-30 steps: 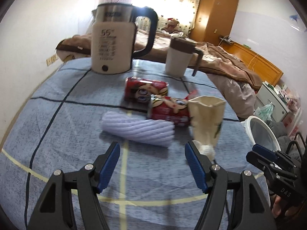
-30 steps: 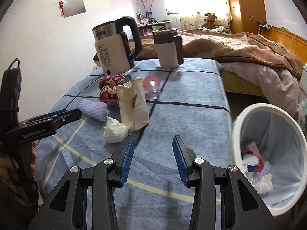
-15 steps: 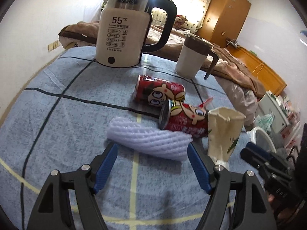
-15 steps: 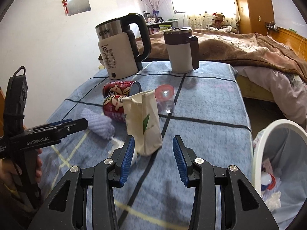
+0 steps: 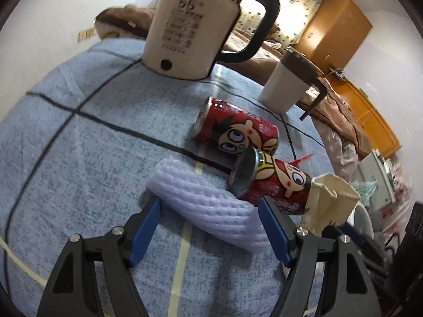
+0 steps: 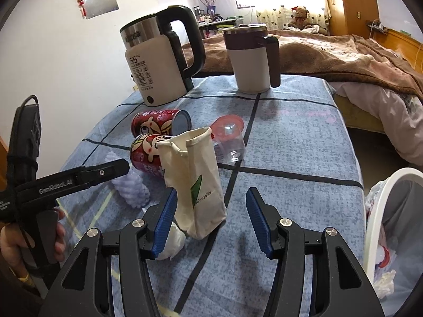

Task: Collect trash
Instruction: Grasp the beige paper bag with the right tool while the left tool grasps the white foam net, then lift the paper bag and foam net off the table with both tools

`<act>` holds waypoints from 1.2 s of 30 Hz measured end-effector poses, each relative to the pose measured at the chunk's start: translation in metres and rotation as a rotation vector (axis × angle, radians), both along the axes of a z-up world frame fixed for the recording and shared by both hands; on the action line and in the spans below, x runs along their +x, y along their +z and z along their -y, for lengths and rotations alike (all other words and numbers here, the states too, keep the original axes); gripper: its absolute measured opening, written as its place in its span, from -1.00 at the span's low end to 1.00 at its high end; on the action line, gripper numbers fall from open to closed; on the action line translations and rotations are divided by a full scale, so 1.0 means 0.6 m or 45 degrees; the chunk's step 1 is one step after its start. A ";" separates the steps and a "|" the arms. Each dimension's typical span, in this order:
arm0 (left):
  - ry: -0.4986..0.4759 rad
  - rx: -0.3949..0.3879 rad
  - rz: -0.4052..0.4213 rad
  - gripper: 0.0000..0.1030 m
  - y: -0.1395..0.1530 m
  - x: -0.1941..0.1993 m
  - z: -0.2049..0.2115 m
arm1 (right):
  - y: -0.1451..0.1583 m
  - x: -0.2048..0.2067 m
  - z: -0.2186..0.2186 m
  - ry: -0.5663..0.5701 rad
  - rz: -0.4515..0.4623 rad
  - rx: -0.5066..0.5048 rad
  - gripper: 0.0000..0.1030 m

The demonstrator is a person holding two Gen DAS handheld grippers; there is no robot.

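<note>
A lilac foam net sleeve (image 5: 208, 206) lies on the blue cloth, and my open left gripper (image 5: 211, 229) straddles its near end without pinching it. Two red cartoon cans (image 5: 235, 132) (image 5: 269, 185) lie just behind it. A small cream cloth bag (image 6: 195, 182) stands upright in front of my open right gripper (image 6: 211, 219), with a crumpled white tissue (image 6: 171, 243) at its foot by the right gripper's left finger. The sleeve (image 6: 129, 187) and cans (image 6: 161, 124) also show in the right wrist view.
A cream electric kettle (image 6: 158, 63) and a lidded white mug (image 6: 251, 58) stand at the back of the table. A clear plastic cup with a red lid (image 6: 230, 142) lies mid-table. A white trash bin (image 6: 391, 232) with litter stands at the right edge. A bed lies beyond.
My left gripper has moved forward and down until its open fingers flank the foam sleeve. My right gripper has moved forward toward the cloth bag and the tissue.
</note>
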State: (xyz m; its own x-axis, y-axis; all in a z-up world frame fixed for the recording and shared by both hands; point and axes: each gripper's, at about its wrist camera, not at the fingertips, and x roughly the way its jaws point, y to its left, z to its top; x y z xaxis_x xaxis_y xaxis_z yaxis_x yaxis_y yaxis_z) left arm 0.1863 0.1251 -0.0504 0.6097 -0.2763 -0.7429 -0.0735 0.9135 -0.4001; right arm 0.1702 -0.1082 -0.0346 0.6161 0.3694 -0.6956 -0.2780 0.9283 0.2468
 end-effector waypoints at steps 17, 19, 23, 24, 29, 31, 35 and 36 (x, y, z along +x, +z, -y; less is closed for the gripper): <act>0.043 0.158 -0.027 0.13 -0.009 0.008 0.012 | -0.003 -0.001 -0.002 -0.004 0.008 0.013 -0.82; 0.032 0.153 -0.025 0.04 -0.007 0.005 0.007 | -0.003 -0.004 -0.002 -0.006 0.018 0.003 -0.82; 0.013 0.144 -0.023 -0.03 -0.005 -0.008 -0.003 | -0.002 -0.012 0.004 -0.010 0.023 0.019 -0.83; 0.012 0.146 -0.023 -0.04 -0.004 -0.011 -0.004 | 0.000 -0.014 0.007 -0.014 0.026 0.025 -0.83; 0.016 0.144 -0.005 -0.11 0.003 -0.025 -0.016 | 0.012 -0.026 0.022 -0.027 0.048 0.052 -0.83; 0.000 0.106 -0.012 -0.13 0.003 -0.029 -0.022 | 0.015 -0.031 0.027 -0.043 0.047 0.036 -0.83; -0.016 0.104 0.003 -0.14 0.008 -0.041 -0.023 | 0.014 -0.037 0.046 -0.093 0.027 0.035 -0.83; -0.026 0.109 0.012 -0.15 0.012 -0.044 -0.020 | 0.013 -0.039 0.051 -0.107 0.023 0.037 -0.83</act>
